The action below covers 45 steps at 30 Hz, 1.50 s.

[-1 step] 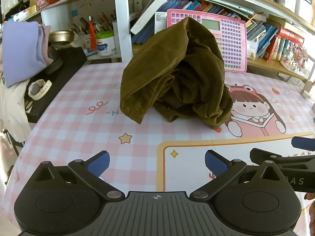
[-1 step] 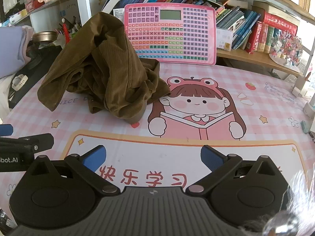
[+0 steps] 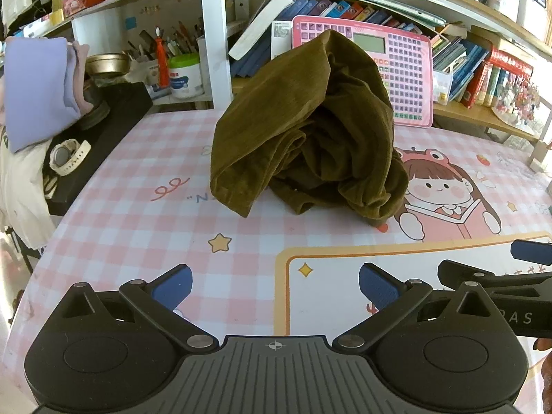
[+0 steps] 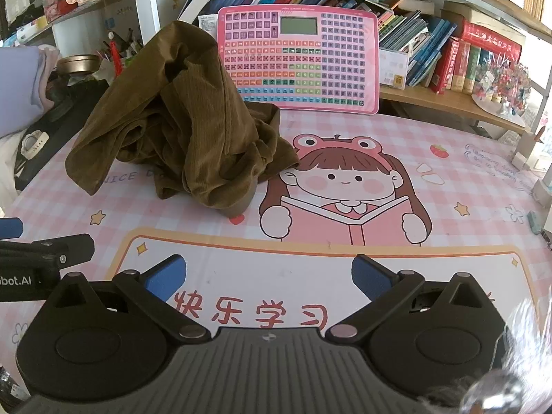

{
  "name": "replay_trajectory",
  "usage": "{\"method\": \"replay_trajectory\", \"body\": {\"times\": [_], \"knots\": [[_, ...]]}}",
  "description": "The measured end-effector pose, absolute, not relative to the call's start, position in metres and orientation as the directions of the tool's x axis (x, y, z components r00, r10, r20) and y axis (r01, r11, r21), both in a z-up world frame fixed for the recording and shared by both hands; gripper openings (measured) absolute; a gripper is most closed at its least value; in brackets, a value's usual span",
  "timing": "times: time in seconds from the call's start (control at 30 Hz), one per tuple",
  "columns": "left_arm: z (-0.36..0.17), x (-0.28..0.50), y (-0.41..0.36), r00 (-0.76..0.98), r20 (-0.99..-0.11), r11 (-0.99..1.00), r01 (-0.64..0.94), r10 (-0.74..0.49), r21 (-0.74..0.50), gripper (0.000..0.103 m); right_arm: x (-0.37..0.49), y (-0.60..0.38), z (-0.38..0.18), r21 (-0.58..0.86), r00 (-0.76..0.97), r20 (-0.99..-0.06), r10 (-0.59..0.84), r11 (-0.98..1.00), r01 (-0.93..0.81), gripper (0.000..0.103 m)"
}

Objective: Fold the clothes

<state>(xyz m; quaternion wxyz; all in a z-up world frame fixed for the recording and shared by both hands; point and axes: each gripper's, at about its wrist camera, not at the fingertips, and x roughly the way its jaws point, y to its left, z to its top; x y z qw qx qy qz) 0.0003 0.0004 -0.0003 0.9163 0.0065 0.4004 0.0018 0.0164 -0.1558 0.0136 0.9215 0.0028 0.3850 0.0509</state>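
An olive-brown corduroy garment (image 3: 310, 127) sits crumpled in a tall heap on the surface (image 3: 138, 214), which is covered w/ a pink checked mat showing a cartoon girl (image 4: 345, 186) reading. The heap stands upright rather than flat: its peak points to 12 o'clock, its base spreads across the mat. No clear long axis can be read from the bunch. One loose flap hangs down toward 7 o'clock in the left wrist view, ending near a small yellow star (image 3: 219, 242). In the right wrist view the garment (image 4: 186, 131) lies at about 10 o'clock, its right edge touching the girl's frog hat.

The left gripper (image 3: 276, 286) is at 6 o'clock, well short of the garment, fingers spread wide apart w/ nothing between them. The right gripper (image 4: 269, 276) is likewise spread wide, empty, over the printed red characters on the mat. Each gripper shows at the other's frame edge, side by side, apart.

Behind the garment a pink toy keyboard (image 4: 300, 58) leans against a shelf of books (image 4: 448, 58). At 9 o'clock in the left view: a folded lilac cloth (image 3: 38, 93), a white watch (image 3: 67, 157) on a black stand.
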Motion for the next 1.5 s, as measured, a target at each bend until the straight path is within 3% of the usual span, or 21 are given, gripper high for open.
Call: {"method": "replay_trajectory", "body": {"times": [1.5], "knots": [[-0.0041,0.0021,0.0044,0.667,-0.745,1.000,-0.008,0.014,0.011,0.103,0.0189,-0.1503,0.0122,0.035,0.692,-0.715,0.096,0.994,-0.102,0.103]]}}
